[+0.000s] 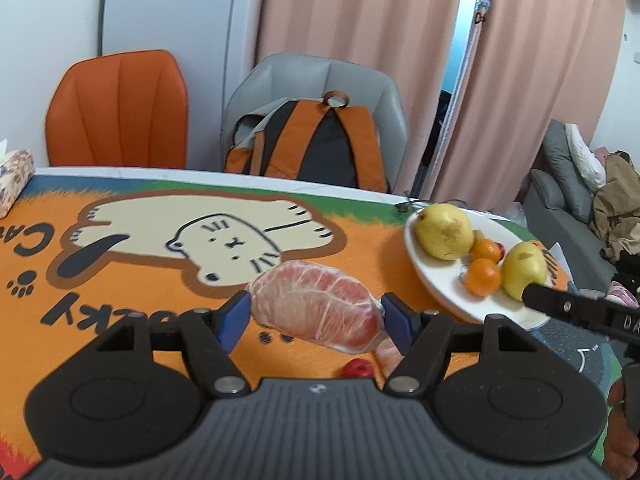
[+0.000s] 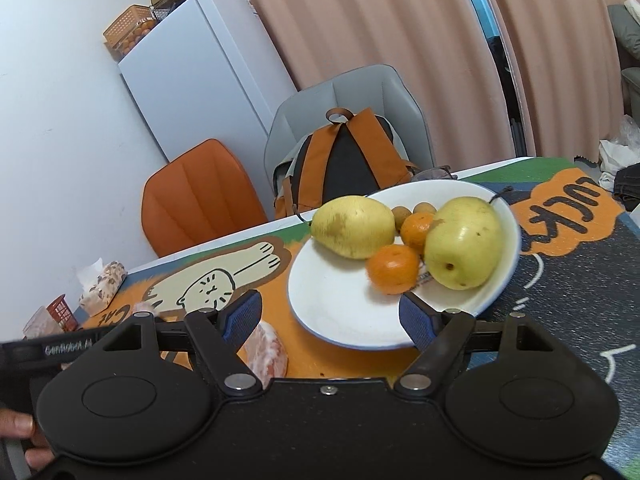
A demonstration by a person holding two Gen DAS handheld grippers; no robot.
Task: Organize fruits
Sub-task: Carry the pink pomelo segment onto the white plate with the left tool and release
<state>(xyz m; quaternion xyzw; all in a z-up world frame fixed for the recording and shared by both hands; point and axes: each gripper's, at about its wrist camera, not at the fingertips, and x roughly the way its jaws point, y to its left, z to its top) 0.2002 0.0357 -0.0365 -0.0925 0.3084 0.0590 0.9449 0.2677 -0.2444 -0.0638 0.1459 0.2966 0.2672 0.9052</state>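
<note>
My left gripper [image 1: 316,312] is shut on a peeled pink pomelo piece [image 1: 316,306] wrapped in clear film, held above the cat-print mat. A second pomelo piece [image 1: 389,354] and a small red fruit [image 1: 357,368] lie just below it. The white plate [image 1: 440,284] at right holds two yellow pears [image 1: 443,232], two tangerines [image 1: 483,276] and small brown fruits. My right gripper [image 2: 331,320] is open and empty over the plate's [image 2: 340,312] near rim. A pomelo piece [image 2: 267,350] lies left of the plate there.
An orange chair [image 1: 118,110] and a grey chair with an orange-black backpack [image 1: 312,140] stand behind the table. A tissue box [image 1: 14,176] sits at the far left. A white fridge [image 2: 192,76] stands by the wall. Glasses [image 2: 434,174] lie behind the plate.
</note>
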